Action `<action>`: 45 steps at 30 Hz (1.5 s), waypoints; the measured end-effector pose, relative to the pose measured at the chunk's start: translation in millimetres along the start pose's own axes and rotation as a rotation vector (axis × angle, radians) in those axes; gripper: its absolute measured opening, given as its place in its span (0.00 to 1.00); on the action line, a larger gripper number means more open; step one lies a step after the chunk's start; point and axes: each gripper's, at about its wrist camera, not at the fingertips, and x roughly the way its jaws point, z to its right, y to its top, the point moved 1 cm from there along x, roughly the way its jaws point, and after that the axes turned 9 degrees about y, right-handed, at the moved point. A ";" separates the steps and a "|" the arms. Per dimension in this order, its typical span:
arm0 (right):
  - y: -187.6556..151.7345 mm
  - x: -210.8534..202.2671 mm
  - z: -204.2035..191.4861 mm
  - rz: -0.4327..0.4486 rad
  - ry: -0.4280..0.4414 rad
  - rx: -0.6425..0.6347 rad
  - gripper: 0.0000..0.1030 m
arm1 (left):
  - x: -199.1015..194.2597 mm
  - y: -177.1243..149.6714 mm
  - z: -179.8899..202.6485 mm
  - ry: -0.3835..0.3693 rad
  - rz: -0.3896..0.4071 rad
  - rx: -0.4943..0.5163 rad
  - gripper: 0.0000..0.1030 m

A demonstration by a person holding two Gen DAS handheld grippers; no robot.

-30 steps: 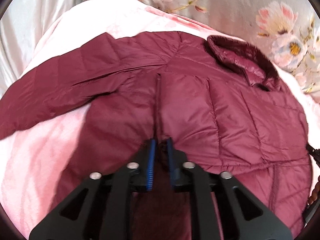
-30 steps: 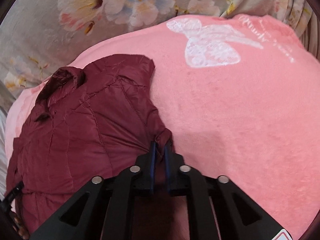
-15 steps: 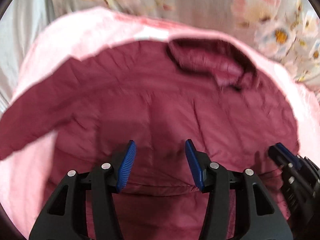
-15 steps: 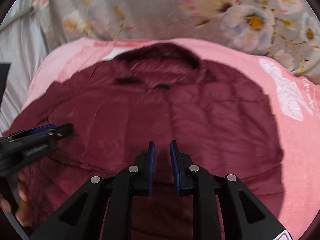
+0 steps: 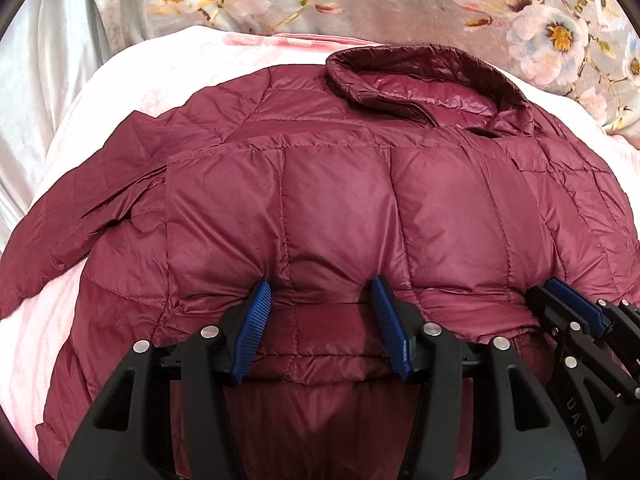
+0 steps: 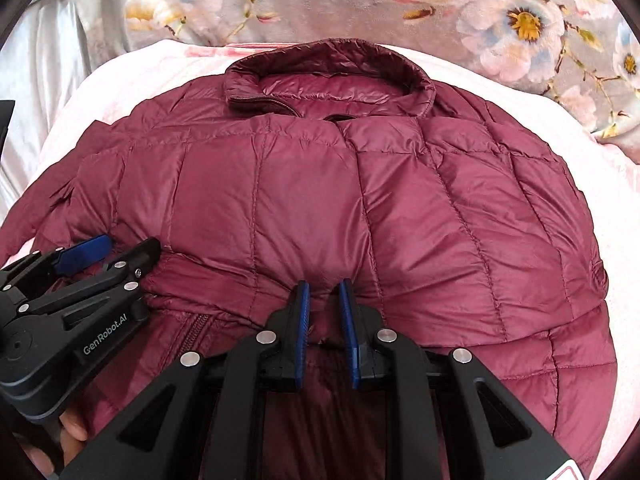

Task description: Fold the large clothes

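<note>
Jacket (image 5: 340,208): spread on the bed's pink blanket (image 5: 132,80), ahead of both tools, collar (image 6: 328,68) farthest. Your left tool (image 5: 318,320): released, straddling the folded hem. Your right tool (image 6: 324,332): narrow gap; whether it pinches the fold, unclear.

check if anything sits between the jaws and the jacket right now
Nothing visible does. The left gripper and the right gripper both sit right over the folded edge of the maroon jacket, which lies alone on the pink blanket. Only jacket fabric shows between each pair of jaws.
</note>
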 end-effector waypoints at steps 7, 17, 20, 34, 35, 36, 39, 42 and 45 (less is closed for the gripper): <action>12.2 -21.1 -15.1 0.052 0.143 0.100 0.17 | -22.3 -3.1 -49.9 -0.045 0.017 -0.163 0.60; -2.3 14.1 -67.8 -0.017 0.046 -0.094 0.17 | -36.9 -35.6 -207.1 0.036 -0.032 -0.382 0.77; -2.6 15.7 -73.7 -0.014 0.016 -0.117 0.17 | -23.8 -53.2 -274.3 0.087 -0.081 -0.518 0.77; -3.5 13.4 -73.1 -0.011 -0.003 -0.133 0.17 | 12.1 -82.2 -403.7 0.226 -0.120 -0.857 0.29; -3.6 13.5 -73.9 -0.011 -0.004 -0.133 0.17 | 14.3 -80.6 -401.5 0.216 -0.127 -0.854 0.14; -3.6 13.4 -73.8 -0.011 -0.002 -0.132 0.17 | 16.6 -79.9 -405.9 0.200 -0.127 -0.858 0.05; -3.6 13.1 -73.2 -0.010 0.004 -0.127 0.17 | 7.2 -58.0 -398.5 0.209 -0.084 -0.823 0.03; -3.6 12.6 -72.5 -0.009 0.009 -0.122 0.17 | -20.3 -23.4 -373.9 0.175 0.010 -0.753 0.02; -3.7 12.1 -72.2 -0.007 0.014 -0.117 0.17 | -57.5 19.8 -324.5 0.105 0.111 -0.629 0.02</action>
